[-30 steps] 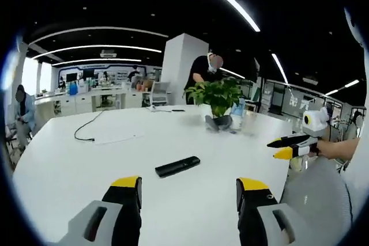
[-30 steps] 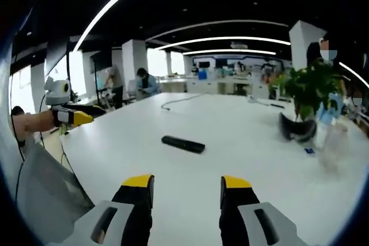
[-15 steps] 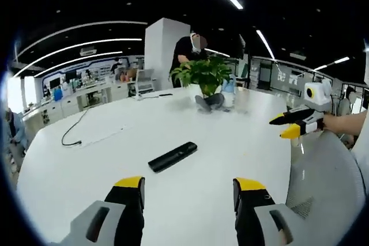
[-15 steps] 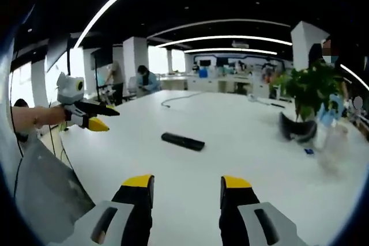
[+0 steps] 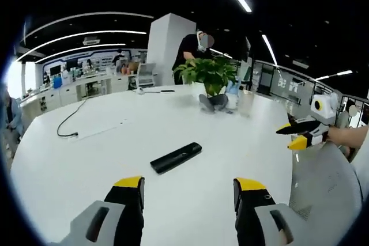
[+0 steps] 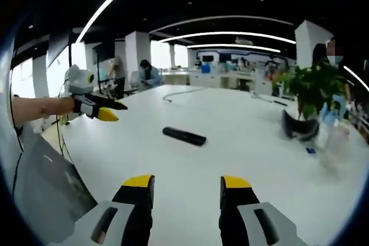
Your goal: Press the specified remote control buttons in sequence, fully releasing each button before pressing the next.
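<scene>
Remote (image 5: pixel 176 158): your target lies flat on the white surface (image 5: pixel 86 159), a slim black bar well ahead of both tongs, with bare surface all round it. In the right gripper view it sits at (image 6: pixel 184 136).

Left tongs (image 5: pixel 187 191): released, jaws standing wide apart, nothing between them, hovering short of the remote. You also see them from the side at (image 6: pixel 110 110).

Right tongs (image 6: pixel 185 191): likewise released and empty, jaws parted; from the left gripper view they hang off the surface's edge at (image 5: pixel 297 135).

How it handles: judge it light, rigid plastic with a smooth shell; on this glossy surface it will likely skate if you push sideways.

Where to hold: pin it by its long edges near one end with one pair of tongs, leaving the button face clear.

Pressing: come straight down with one jaw tip; the buttons are too small to make out from here.

Nearby: potted plant (image 5: pixel 209 76) and cable (image 5: pixel 72 125) stand well apart from the remote.
</scene>
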### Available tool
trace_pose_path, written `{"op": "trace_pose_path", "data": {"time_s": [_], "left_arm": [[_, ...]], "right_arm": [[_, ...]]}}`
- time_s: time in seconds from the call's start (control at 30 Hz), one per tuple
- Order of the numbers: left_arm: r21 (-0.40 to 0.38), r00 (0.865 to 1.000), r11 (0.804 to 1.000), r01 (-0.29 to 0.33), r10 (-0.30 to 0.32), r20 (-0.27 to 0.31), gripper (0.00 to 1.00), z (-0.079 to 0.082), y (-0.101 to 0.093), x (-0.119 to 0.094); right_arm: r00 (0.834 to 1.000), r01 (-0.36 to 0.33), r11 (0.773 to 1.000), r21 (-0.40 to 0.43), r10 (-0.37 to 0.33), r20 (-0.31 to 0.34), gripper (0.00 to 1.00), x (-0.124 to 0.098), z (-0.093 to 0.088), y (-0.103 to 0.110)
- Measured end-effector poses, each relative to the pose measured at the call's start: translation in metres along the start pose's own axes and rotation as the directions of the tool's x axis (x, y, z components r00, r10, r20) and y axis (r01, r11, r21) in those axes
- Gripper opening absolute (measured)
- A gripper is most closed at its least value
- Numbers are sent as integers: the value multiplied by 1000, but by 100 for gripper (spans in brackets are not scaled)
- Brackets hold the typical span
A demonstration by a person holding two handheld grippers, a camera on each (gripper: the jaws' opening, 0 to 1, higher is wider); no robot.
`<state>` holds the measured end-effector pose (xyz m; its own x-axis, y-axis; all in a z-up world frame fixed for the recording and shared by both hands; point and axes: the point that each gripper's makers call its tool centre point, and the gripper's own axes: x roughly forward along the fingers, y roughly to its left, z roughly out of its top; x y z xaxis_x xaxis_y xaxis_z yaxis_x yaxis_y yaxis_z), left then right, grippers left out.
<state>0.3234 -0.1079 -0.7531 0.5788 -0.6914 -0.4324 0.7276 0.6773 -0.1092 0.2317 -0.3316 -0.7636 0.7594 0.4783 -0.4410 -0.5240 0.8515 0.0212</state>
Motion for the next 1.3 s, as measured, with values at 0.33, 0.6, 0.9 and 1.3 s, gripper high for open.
{"op": "trace_pose_path", "data": {"time_s": [0.33,0.6,0.9,1.3], "left_arm": [[-8,1000,1000,15,-15,-18,64,1,2,13],[-7,999,999,32,-32,-44,64,0,7,25],[-6,997,999,45,-45,-64,64,-2,10,35],[-18,996,998,52,-53,-72,63,-1,16,45]], "right_arm": [[1000,5,1000,14,-5,-9,43,-1,-2,-2],[1000,3,1000,13,-3,-17,42,0,-4,-3],[1000,18,1000,7,-18,-24,41,-1,-6,-8],[999,19,1000,5,-19,-38,41,0,-8,-7]]}}
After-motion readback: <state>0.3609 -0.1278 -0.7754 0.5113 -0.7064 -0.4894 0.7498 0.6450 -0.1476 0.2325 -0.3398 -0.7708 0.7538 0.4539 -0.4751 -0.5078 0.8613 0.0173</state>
